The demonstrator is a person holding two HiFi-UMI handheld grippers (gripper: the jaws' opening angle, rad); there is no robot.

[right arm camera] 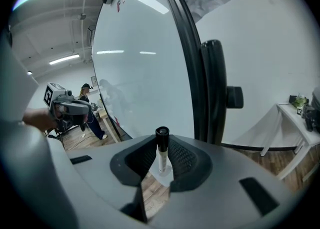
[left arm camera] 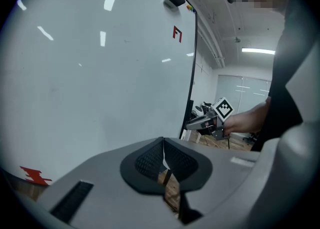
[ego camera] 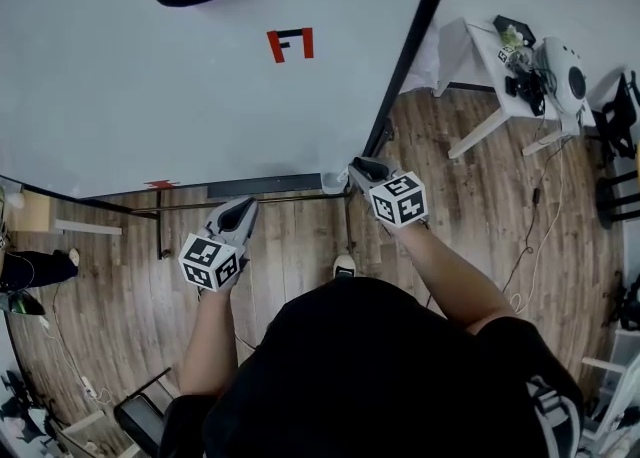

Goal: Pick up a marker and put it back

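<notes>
A marker (right arm camera: 161,149) with a black cap and white body stands upright between the pads of my right gripper (right arm camera: 161,159), which is shut on it. A small white holder (right arm camera: 159,172) shows just under the marker's lower end. In the head view my right gripper (ego camera: 362,168) sits at the whiteboard's lower right corner, by the pale end of the tray (ego camera: 334,183); the marker itself is hidden there. My left gripper (ego camera: 238,212) hangs lower left, off the board. Its jaws (left arm camera: 164,160) are shut with nothing between them.
The big whiteboard (ego camera: 150,66) carries a red mark (ego camera: 290,44) and has a black frame edge (ego camera: 405,56). A white table (ego camera: 480,66) with equipment stands at the right on the wood floor (ego camera: 300,256). A person (right arm camera: 89,110) stands far off.
</notes>
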